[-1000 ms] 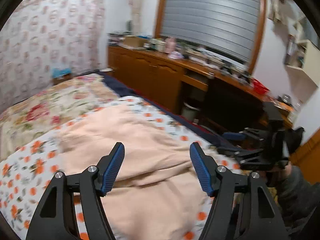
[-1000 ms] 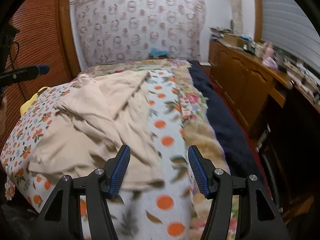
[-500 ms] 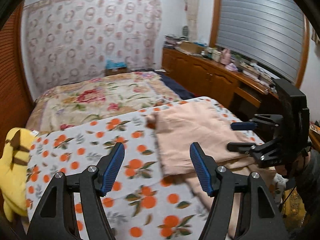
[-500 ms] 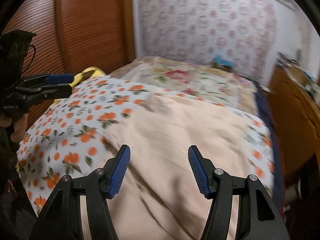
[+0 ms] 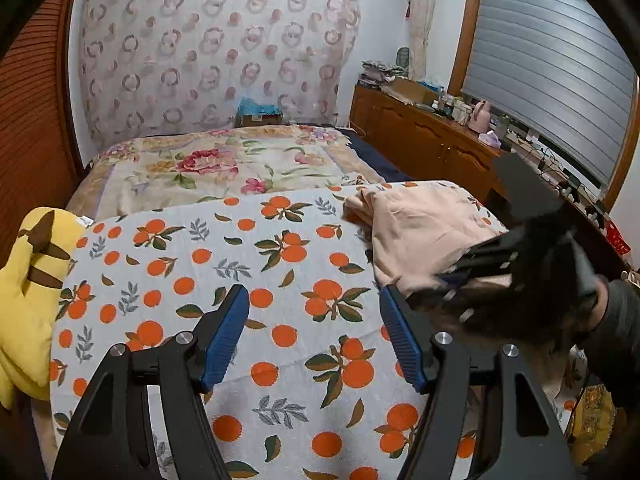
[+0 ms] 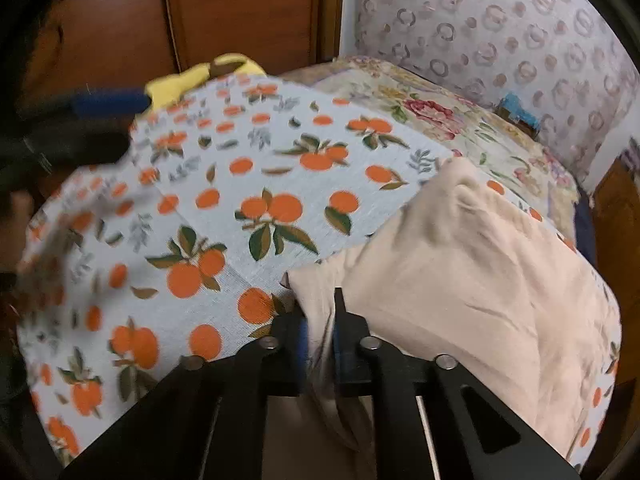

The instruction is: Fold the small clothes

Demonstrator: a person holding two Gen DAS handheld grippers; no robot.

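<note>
Black left gripper, ribbed blue pads, silver screws, dark sleeve

The bed is viewed downward from both wrists, closely; the orange-print sheet is shared.

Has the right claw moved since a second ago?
Yes. In the left wrist view the right claw now sits over the peach cloth on the orange-print sheet, shut on its edge; earlier it hung off the bed's side, open.
</note>
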